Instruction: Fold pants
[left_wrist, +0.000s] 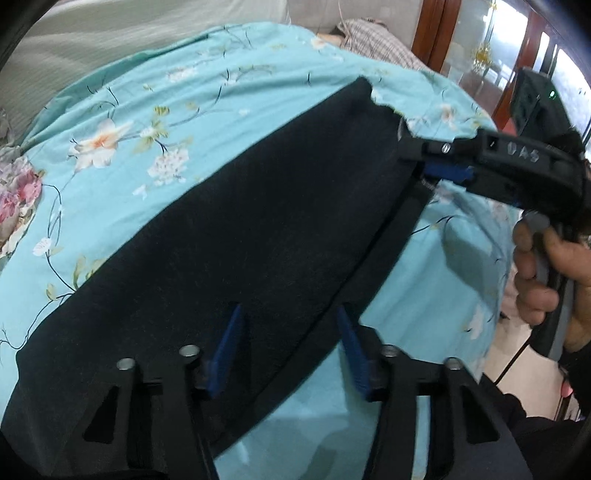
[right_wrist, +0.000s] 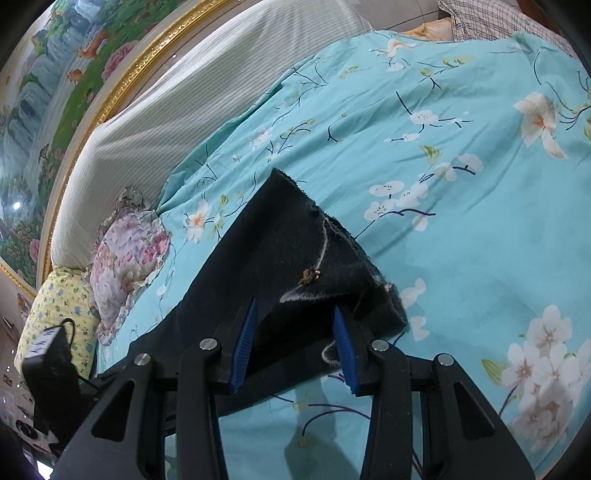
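Folding well here means both grips hold the same long edge, so the pants (left_wrist: 229, 236) stay flat on the bed (left_wrist: 122, 110).

The left gripper (left_wrist: 291, 354) jaws stand apart over the cloth, lower middle, pointing steeply down.

The right gripper (right_wrist: 295, 350) jaws straddle the frayed end; a firm grip I cannot tell.

Dark pants (left_wrist: 236, 229) across floral sheet (left_wrist: 147, 110), between left tool (left_wrist: 291, 347) pads.

The bed (left_wrist: 122, 122) has a turquoise flowered cover; dark pants (left_wrist: 236, 236) lie stretched across it, and pillows (right_wrist: 125, 258) lie at its head edge
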